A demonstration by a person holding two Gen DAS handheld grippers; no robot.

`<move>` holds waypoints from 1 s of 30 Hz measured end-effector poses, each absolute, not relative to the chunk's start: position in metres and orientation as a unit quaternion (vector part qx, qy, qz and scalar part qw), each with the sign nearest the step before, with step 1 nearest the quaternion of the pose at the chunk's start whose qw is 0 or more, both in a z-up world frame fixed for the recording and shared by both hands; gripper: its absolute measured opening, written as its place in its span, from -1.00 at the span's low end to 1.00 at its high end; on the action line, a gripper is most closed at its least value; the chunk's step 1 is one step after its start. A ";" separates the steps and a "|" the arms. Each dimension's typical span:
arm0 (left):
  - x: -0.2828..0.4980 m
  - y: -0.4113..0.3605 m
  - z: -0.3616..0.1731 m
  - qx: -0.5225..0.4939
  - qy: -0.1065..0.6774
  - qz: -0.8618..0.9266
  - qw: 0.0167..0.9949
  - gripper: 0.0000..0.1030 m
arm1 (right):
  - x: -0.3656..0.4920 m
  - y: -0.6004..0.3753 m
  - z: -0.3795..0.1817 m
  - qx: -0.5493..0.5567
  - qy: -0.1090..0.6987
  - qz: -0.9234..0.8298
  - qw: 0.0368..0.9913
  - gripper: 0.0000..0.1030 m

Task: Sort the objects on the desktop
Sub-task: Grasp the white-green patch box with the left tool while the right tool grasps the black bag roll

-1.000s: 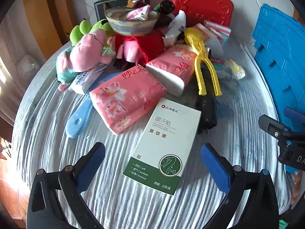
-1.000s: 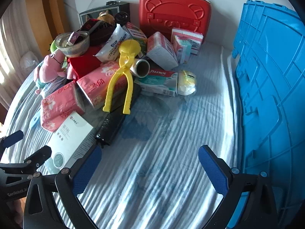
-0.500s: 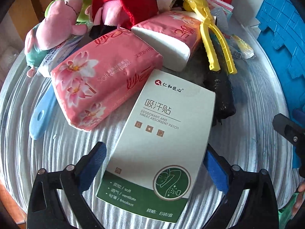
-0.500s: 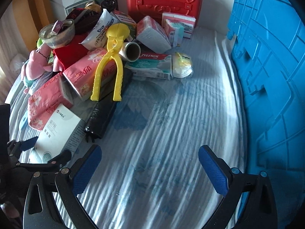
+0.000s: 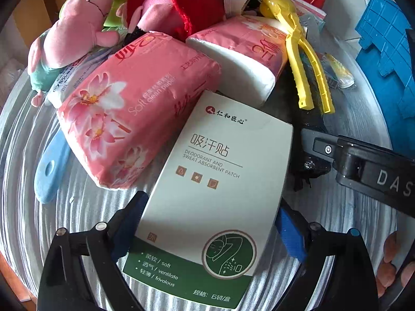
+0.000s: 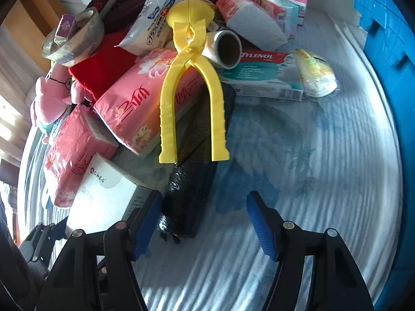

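One white patch box (image 5: pixel 218 194) between left hand-held gripper's (image 5: pixel 210 230) spread pads, right hand-held gripper (image 6: pixel 205 220) closing around one black bundle (image 6: pixel 186 197), two pink tissue packs (image 5: pixel 135 108).

The left gripper (image 5: pixel 207 230) pointed steeply downward, its jaws spread wide with a blue pad (image 5: pixel 290 235) close on each side of what lay between them. The right gripper (image 6: pixel 203 224) also tipped steeply down, its jaws closing. Fingertips (image 5: pixel 390 254) showed at the left view's lower right edge.
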State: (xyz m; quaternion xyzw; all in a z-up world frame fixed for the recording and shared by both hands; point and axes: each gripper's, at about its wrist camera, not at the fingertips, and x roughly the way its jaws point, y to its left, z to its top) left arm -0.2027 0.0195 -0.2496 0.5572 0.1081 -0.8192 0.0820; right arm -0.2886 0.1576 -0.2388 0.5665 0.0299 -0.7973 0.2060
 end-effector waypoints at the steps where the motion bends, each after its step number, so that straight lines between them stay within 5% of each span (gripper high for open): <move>1: -0.204 0.021 -0.250 0.560 0.102 -0.818 0.084 0.85 | -0.290 0.155 -0.242 0.570 0.029 -0.794 0.211 0.26; 7: -0.206 0.028 -0.254 0.573 0.074 -0.812 0.086 1.00 | -0.279 0.155 -0.240 0.569 0.076 -0.795 0.196 -0.31; 25: -0.187 0.023 -0.247 0.550 0.074 -0.827 0.092 1.00 | -0.256 0.177 -0.241 0.567 0.109 -0.794 0.188 -0.33; 30: -0.181 0.024 -0.239 0.563 0.074 -0.819 0.084 0.66 | -0.209 0.201 -0.238 0.588 0.119 -0.776 0.196 -0.31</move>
